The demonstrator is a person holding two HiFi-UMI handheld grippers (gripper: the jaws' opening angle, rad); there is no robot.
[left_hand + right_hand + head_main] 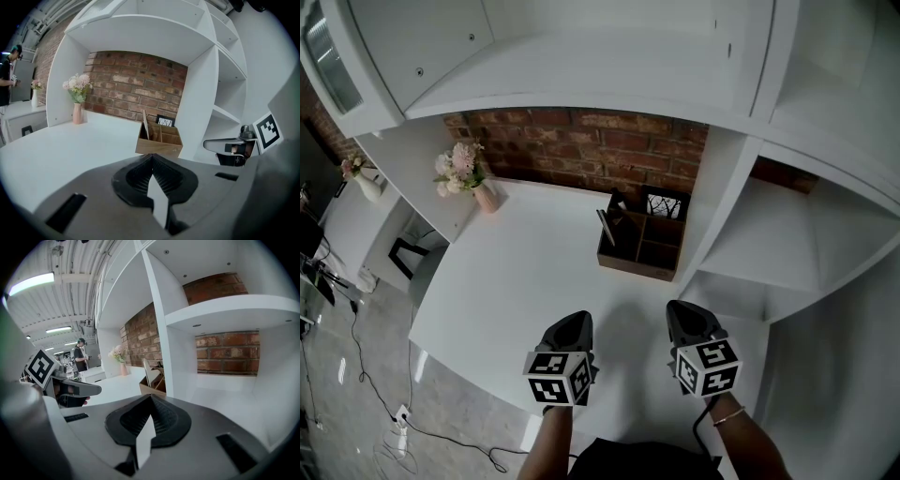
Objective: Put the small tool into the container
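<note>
Both claws are hovering low over the white surface [506, 272], side by side at 6 o'clock in the head view. The left claw [574, 323] is clenched, its ribbed pads pressing together with nothing between them. The right claw [686, 317] is doing the same: jaws clamped tight, empty. The wooden container [630, 260] is sitting up ahead at about 1 o'clock from the claws, well apart from both and near the brick wall [581, 141]. It is just beside the white upright panel [708, 216] of the shelving.

As far as I can tell, the small tool [605, 226] is the slim pale piece leaning tilted in the container's left compartment, its top poking above the rim. A dark framed card [664, 203] is standing at the container's back, on the right side. Out at 10 o'clock, a pink vase of flowers [485, 194] is standing upright against the wall corner. In the right gripper view, a person [80, 355] is standing far off at 9 o'clock.
</note>
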